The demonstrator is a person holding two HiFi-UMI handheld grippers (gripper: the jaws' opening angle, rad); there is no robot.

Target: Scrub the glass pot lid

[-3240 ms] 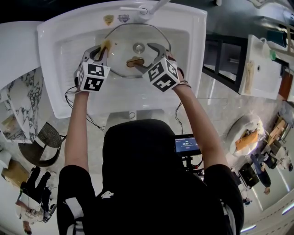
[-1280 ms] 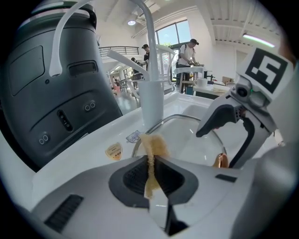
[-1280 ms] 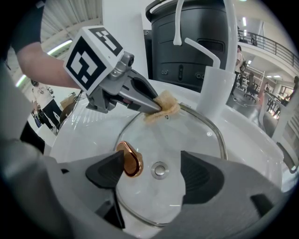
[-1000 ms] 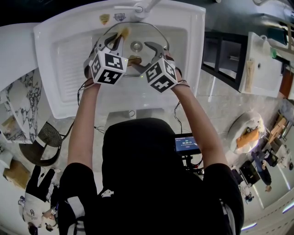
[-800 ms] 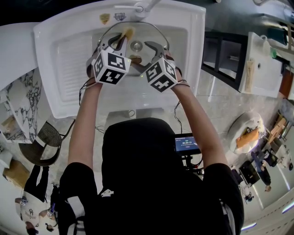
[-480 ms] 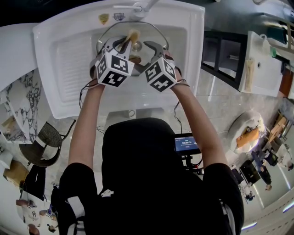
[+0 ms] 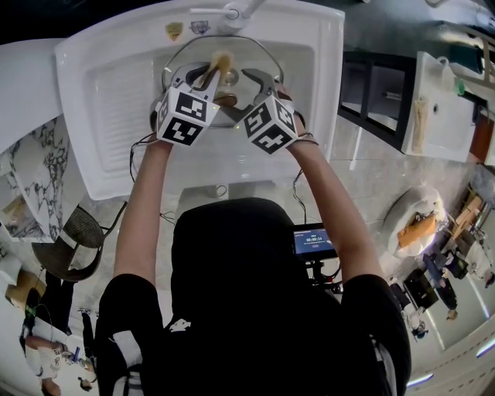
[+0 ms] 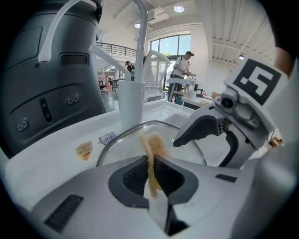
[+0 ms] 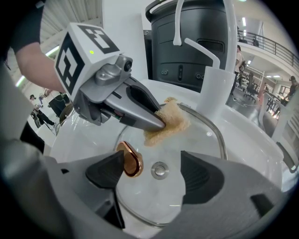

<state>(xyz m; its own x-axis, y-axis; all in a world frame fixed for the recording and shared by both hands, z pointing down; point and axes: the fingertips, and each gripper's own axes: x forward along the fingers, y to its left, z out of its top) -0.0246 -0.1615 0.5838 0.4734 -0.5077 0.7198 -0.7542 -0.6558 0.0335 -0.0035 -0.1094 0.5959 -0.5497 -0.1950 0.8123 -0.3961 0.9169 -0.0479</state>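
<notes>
The glass pot lid (image 7: 263, 60) lies in the white sink basin (image 7: 305, 93), its copper knob (image 7: 227, 99) up. My left gripper (image 7: 209, 73) is shut on a tan sponge (image 7: 222, 60), which rests on the lid's far part. The left gripper view shows the sponge (image 8: 150, 156) as a thin strip pinched between the jaws of the left gripper (image 8: 152, 162), with the lid's rim (image 8: 112, 140) beyond. My right gripper (image 9: 154, 173) stands open over the lid (image 9: 205, 135). The knob (image 9: 130, 164) sits just beside its left pad, and the sponge (image 9: 169, 122) lies farther back.
The faucet (image 7: 236, 11) rises at the basin's far edge. A ribbed drainboard (image 7: 116, 108) fills the sink's left side. The drain (image 9: 160, 170) shows through the glass. A dark appliance (image 8: 46, 70) stands behind the sink.
The left gripper carried the sponge from the lid's left rim across to its far middle, drifting rightward over the last second. The right gripper stayed in place by the knob.
</notes>
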